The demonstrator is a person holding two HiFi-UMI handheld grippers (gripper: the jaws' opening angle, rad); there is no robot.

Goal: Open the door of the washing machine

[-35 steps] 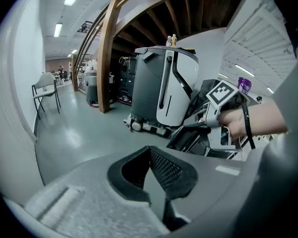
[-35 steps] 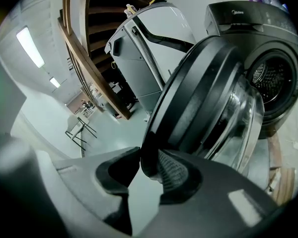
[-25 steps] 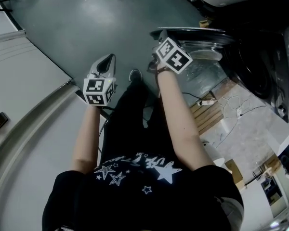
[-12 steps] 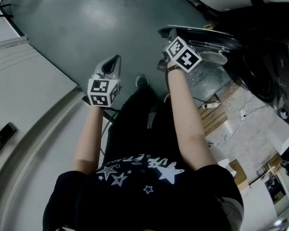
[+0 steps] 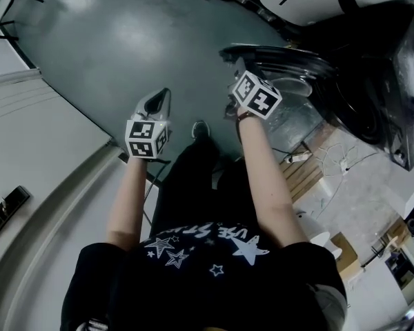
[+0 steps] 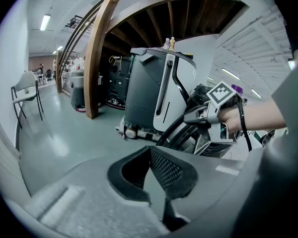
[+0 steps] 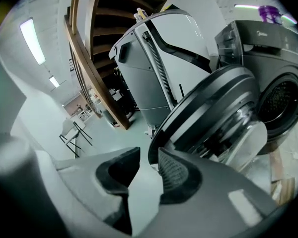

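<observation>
Door (image 7: 213, 108) of the front-loading washing machine (image 7: 280, 68): we find it already standing wide open, swung out to the left of the drum opening (image 7: 283, 100). In the head view it lies just ahead of the right gripper.

Handling, our judgement:
- The door is a rigid ring around a domed glass bowl (image 7: 248, 133). We expect it to be stiff and moderately heavy, and to move only in an arc about its hinge.
- The glass looks smooth and probably slippery, so we would not grip there.
- The best hold is the outer rim at the free edge, opposite the hinge, where leverage is greatest and a light pull should be enough.
- The latch is evidently already released, so we expect no snap resistance.

Right gripper (image 7: 148, 156): the jaws stand apart with a modest gap, and bare floor (image 7: 139, 192) shows between the pads. Nothing is clamped. The lower edge of the door rim sits right at the tip of the right-hand pad. We cannot tell whether it touches.

Left gripper (image 6: 149, 150): the pad tips are closed together with nothing held. It hangs in the air well apart from the door and points across toward the right gripper.

We judge the task essentially complete. At most, a little more outward swing is left.
</observation>
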